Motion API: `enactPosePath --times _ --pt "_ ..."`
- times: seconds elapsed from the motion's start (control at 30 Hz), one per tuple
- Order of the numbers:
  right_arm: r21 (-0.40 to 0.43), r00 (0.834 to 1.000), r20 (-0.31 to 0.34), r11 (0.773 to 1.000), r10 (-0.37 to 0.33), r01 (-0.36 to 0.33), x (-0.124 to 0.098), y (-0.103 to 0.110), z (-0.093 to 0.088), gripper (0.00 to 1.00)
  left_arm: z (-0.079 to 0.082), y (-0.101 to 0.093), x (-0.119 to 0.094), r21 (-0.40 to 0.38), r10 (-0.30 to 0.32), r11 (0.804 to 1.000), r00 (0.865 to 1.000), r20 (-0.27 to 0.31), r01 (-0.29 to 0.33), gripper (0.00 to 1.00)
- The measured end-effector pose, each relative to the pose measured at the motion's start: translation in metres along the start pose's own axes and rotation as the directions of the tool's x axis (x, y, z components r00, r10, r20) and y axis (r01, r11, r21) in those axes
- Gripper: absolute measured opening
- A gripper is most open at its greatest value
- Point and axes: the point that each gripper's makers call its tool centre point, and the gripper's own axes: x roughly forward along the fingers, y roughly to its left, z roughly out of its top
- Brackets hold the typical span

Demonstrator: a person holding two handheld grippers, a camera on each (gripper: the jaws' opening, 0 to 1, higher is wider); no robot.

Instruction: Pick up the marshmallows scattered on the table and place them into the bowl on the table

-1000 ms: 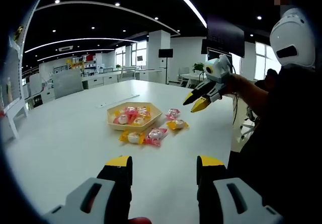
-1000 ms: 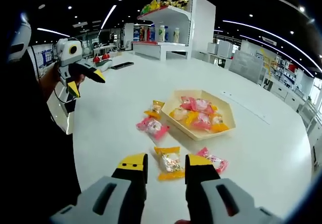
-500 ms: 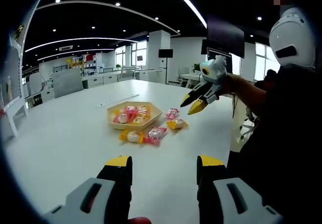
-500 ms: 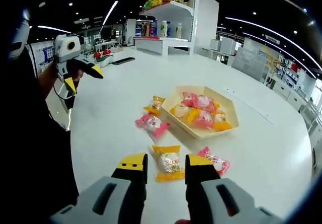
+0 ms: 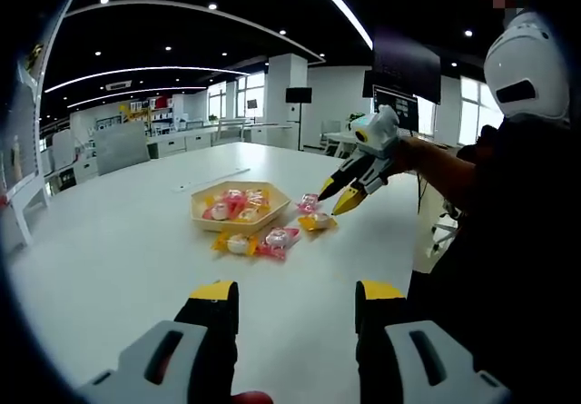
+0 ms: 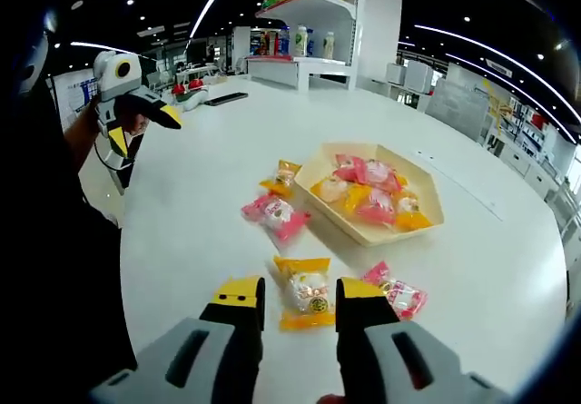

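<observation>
A tan hexagonal bowl (image 5: pixel 204 222) (image 6: pixel 365 234) on the white table holds several pink and yellow wrapped marshmallows. Loose packets lie beside it: a yellow one (image 5: pixel 317 221) (image 6: pixel 306 277), a pink one (image 5: pixel 309 204) (image 6: pixel 399 295), another pink one (image 5: pixel 278 239) (image 6: pixel 275 215) and another yellow one (image 5: pixel 234 244) (image 6: pixel 282 176). My right gripper (image 5: pixel 333 201) (image 6: pixel 300 293) is open, tilted down just above the first yellow packet, which shows between its jaws. My left gripper (image 5: pixel 297 295) (image 6: pixel 145 130) is open and held off to the side, away from the packets.
The person holding the grippers stands at the table's edge (image 5: pixel 508 241). A white shelf unit with bottles (image 6: pixel 313 36) stands past the table. Bare white tabletop (image 5: pixel 109 250) surrounds the bowl.
My right gripper has dropped lower and closer to the yellow packet near the bowl. The left gripper has stayed where it was.
</observation>
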Motion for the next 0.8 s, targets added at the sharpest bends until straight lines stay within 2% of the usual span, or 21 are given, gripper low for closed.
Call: enactPosePath --times 0.8 --pt "0.002 0.999 -0.049 1.0 0.019 -0.019 0.022 -0.007 -0.013 0.32 -0.005 0.002 -0.003 -0.001 0.008 1.0 1.0 -0.017 -0.008 0.52"
